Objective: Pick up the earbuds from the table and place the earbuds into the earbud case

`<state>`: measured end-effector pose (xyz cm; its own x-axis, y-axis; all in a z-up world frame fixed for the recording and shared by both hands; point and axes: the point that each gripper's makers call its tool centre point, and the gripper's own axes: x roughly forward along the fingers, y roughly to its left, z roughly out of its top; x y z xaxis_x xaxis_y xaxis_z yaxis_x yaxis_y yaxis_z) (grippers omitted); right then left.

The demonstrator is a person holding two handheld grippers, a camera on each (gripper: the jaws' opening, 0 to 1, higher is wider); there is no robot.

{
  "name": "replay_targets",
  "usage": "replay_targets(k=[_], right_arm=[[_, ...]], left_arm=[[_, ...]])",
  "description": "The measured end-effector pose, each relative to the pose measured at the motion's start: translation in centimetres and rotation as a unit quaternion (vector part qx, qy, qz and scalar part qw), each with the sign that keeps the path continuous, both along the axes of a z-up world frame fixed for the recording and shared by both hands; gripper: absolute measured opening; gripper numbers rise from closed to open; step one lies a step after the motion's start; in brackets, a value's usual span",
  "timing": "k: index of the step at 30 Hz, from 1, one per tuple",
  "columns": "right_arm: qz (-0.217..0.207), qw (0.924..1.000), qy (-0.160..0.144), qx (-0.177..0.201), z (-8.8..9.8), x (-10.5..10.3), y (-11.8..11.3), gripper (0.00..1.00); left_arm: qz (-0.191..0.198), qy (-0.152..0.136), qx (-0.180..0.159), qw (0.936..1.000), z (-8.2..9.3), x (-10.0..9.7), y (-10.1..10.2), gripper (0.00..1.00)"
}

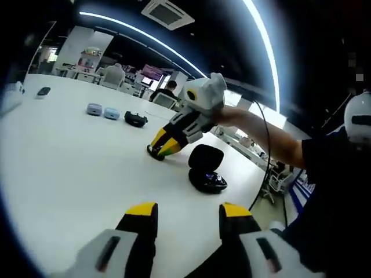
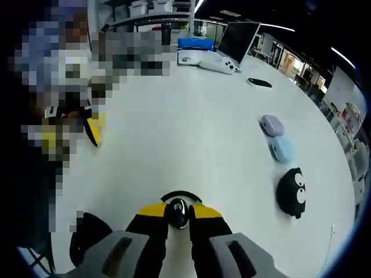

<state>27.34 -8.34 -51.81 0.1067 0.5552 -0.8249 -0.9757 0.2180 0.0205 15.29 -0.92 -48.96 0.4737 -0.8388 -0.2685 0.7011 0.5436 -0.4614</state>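
Note:
My right gripper point(image 2: 179, 212) is low over the white table point(image 2: 191, 127), shut on a small glossy black earbud point(image 2: 178, 214) held between its yellow tips. The left gripper view shows that same right gripper point(image 1: 156, 152) from the side, tips down at the table surface, in a person's hand. Just right of it sits the black earbud case point(image 1: 207, 171), lid up and open. A dark rounded shape point(image 2: 87, 231) at the lower left of the right gripper view may be this case. My left gripper point(image 1: 188, 211) hangs open above the table, nothing between its jaws.
Three other cases lie in a row: lilac point(image 2: 271, 124), pale blue point(image 2: 282, 149), and black with cartoon eyes point(image 2: 291, 192). At the far end of the table are a monitor point(image 2: 237, 37), a blue box point(image 2: 194, 42) and white items point(image 2: 217, 63). People sit beyond point(image 1: 113, 74).

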Motion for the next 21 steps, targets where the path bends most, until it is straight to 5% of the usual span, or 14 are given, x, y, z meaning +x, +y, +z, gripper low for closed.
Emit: replay_targets(k=[9, 15, 21], right_arm=[[-0.069, 0.9971, 0.022, 0.025, 1.6, 0.0, 0.3, 0.12], [-0.091, 0.9941, -0.013, 0.057, 6.3, -2.0, 0.0, 0.12], [-0.133, 0.9879, -0.025, 0.076, 8.7, -5.0, -1.4, 0.12]], left_arm=[[-0.001, -0.026, 0.022, 0.9994, 0.4, -0.5, -0.4, 0.44], [-0.006, -0.039, 0.03, 0.9988, 0.7, -0.9, -1.0, 0.44], [-0.017, -0.045, 0.029, 0.9984, 1.0, -0.9, -1.8, 0.44]])
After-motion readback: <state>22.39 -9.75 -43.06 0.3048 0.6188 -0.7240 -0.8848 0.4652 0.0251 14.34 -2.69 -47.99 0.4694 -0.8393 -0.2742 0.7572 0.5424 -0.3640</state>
